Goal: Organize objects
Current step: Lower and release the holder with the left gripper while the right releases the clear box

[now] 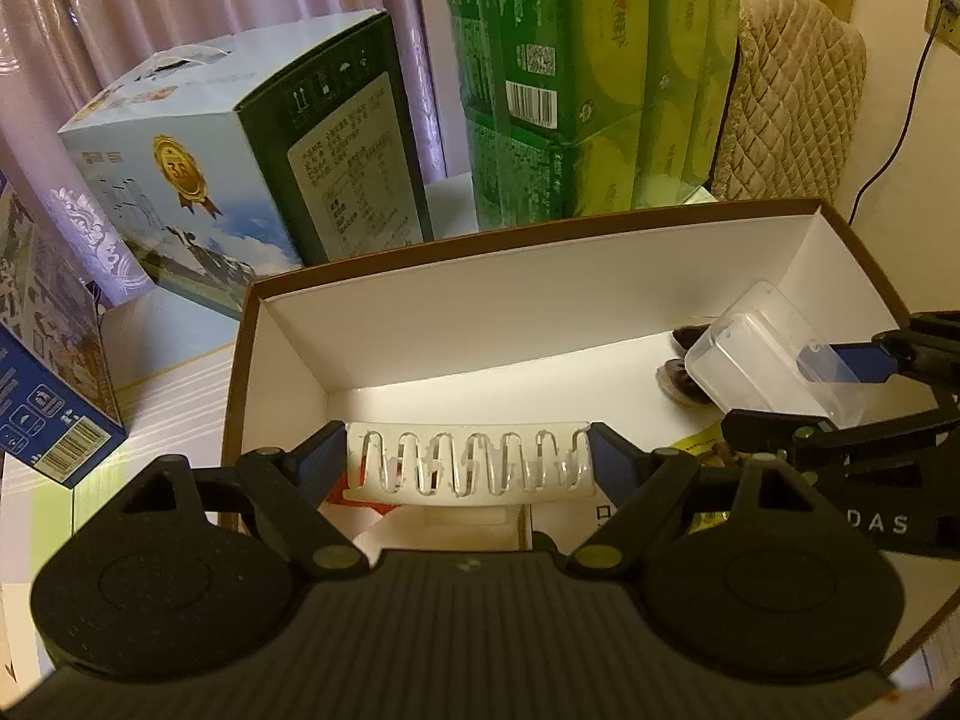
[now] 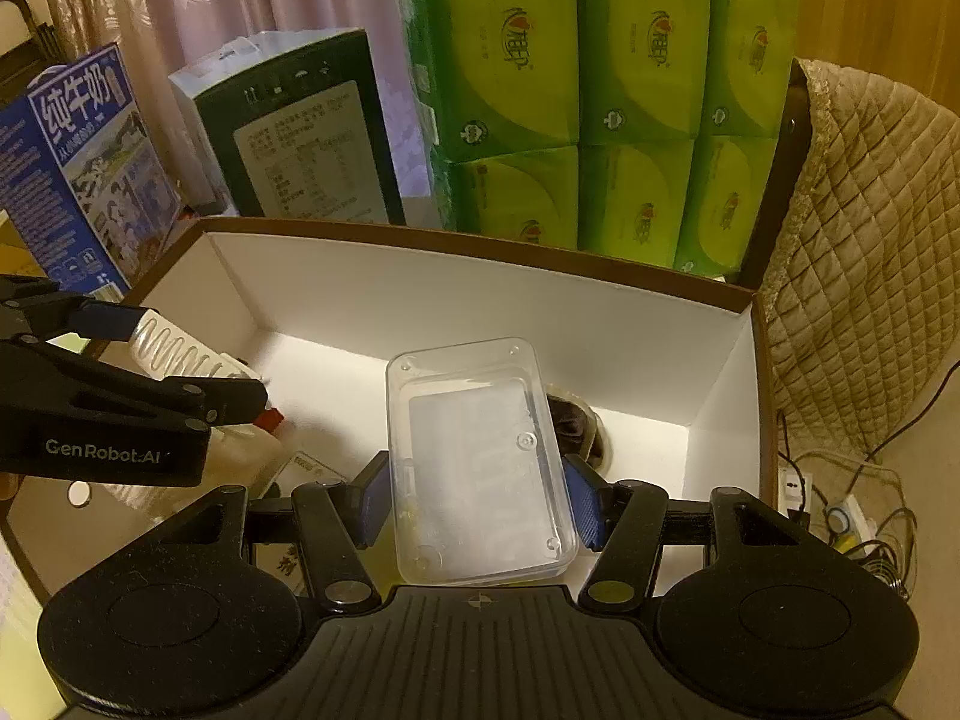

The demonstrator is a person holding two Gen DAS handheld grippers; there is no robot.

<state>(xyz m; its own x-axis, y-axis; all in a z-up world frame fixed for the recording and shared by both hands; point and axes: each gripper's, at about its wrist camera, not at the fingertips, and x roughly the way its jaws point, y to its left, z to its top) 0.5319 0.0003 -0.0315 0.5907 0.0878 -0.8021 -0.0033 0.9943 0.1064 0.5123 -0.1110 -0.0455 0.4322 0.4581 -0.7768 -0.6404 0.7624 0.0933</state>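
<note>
A brown-edged cardboard box (image 1: 420, 312) with a white inside lies open below both grippers. My left gripper (image 1: 471, 459) is shut on a white hair claw clip (image 1: 468, 465), held crosswise over the box's near left part. My right gripper (image 2: 474, 498) is shut on a clear plastic case (image 2: 480, 456), held over the box's right part. In the left wrist view the clear case (image 1: 762, 354) and right gripper (image 1: 852, 396) show at the right. In the right wrist view the clip (image 2: 180, 354) and left gripper (image 2: 174, 354) show at the left.
Inside the box lie a dark round item (image 2: 579, 426), a white bottle with a red cap (image 2: 252, 444) and printed packets (image 1: 708, 450). Behind it stand milk cartons (image 1: 240, 180), a blue carton (image 2: 78, 168) and green tissue packs (image 2: 600, 102). A quilted cover (image 2: 864, 252) is at the right.
</note>
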